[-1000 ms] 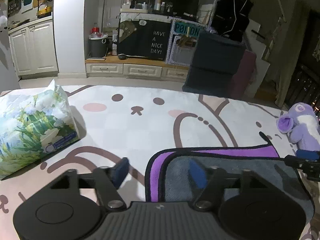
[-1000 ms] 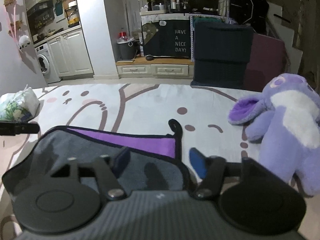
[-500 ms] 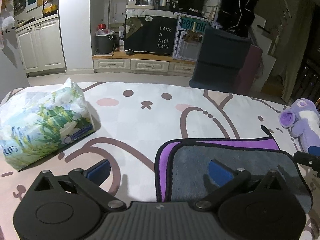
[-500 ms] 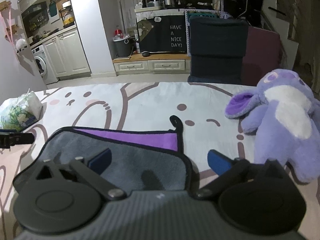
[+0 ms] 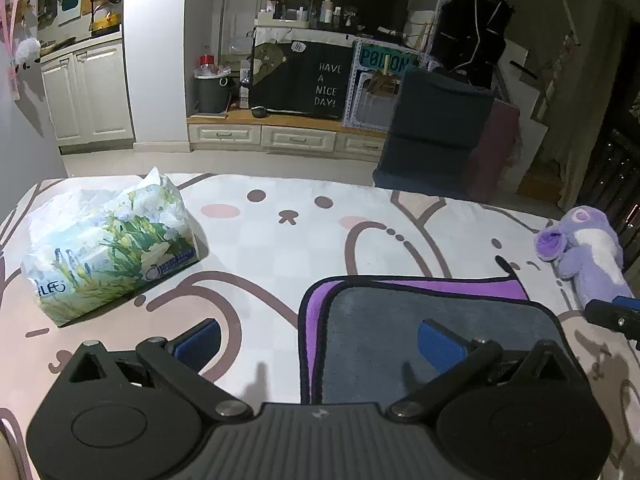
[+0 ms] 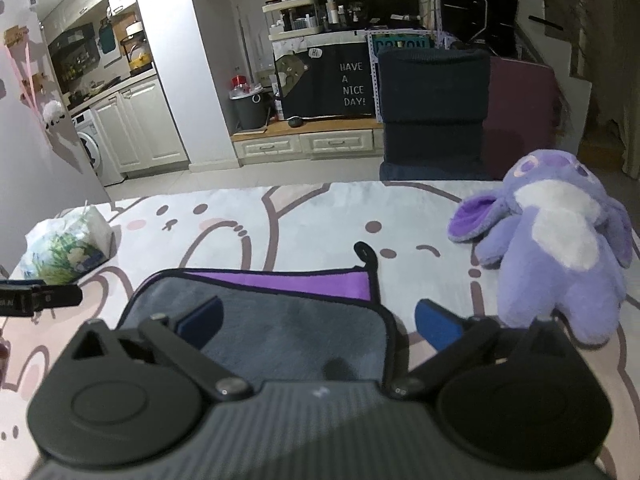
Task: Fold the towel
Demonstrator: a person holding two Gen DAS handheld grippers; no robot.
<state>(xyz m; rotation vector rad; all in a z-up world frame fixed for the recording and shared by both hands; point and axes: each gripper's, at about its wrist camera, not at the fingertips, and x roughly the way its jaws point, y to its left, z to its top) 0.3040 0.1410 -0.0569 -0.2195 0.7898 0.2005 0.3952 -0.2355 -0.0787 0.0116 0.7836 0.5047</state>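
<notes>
I count one folded grey towel with purple lining and black trim [image 5: 432, 320], one floral-printed plastic tissue pack [image 5: 108, 248], one purple-and-white plush toy [image 6: 560, 240], and two black tools with blue pads, left tool [image 5: 320, 344] and right tool [image 6: 318, 322].

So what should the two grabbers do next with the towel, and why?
Probably lower both and pinch a side edge each. The towel lies folded once, grey over purple, with the left gripper open across its left edge and the right gripper open across its right edge. Neither holds cloth yet, so grasping likely comes before the next fold.
</notes>
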